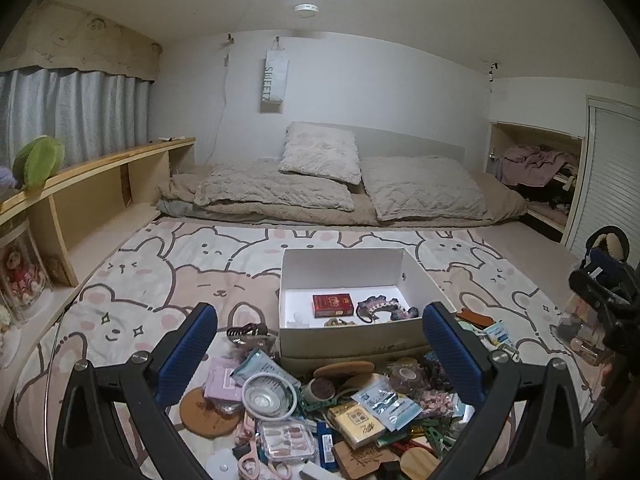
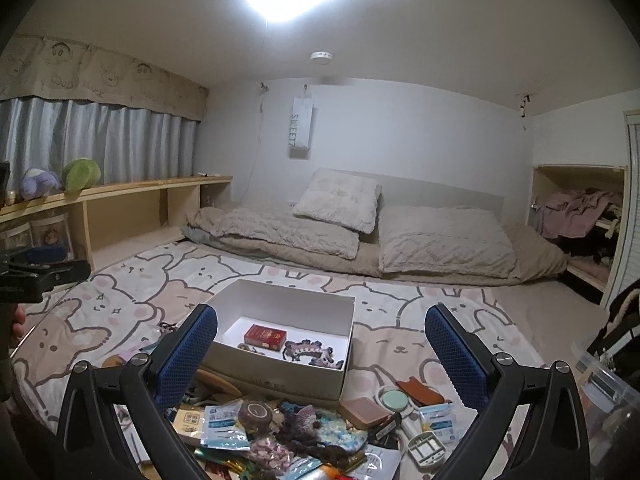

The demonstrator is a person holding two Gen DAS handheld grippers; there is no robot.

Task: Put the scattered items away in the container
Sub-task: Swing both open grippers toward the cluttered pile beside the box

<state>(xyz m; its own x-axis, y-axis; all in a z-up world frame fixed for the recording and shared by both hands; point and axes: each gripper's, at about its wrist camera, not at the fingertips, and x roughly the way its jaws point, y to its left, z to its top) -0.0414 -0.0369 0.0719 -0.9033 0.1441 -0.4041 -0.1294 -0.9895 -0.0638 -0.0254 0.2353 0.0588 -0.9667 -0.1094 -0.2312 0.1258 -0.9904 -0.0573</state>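
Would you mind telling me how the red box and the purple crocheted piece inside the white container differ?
The red box is a flat, rigid rectangle with gold print, while the purple crocheted piece is soft, curved and irregular, in mixed purple and white yarn. The red box lies nearer the middle of the white container; the crocheted piece stretches towards its right wall. Both lie flat on the container's floor.

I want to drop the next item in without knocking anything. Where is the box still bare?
The white box is bare along its far wall and left end, behind the red packet. The crochet piece fills the near right corner. The pile in front is crowded.
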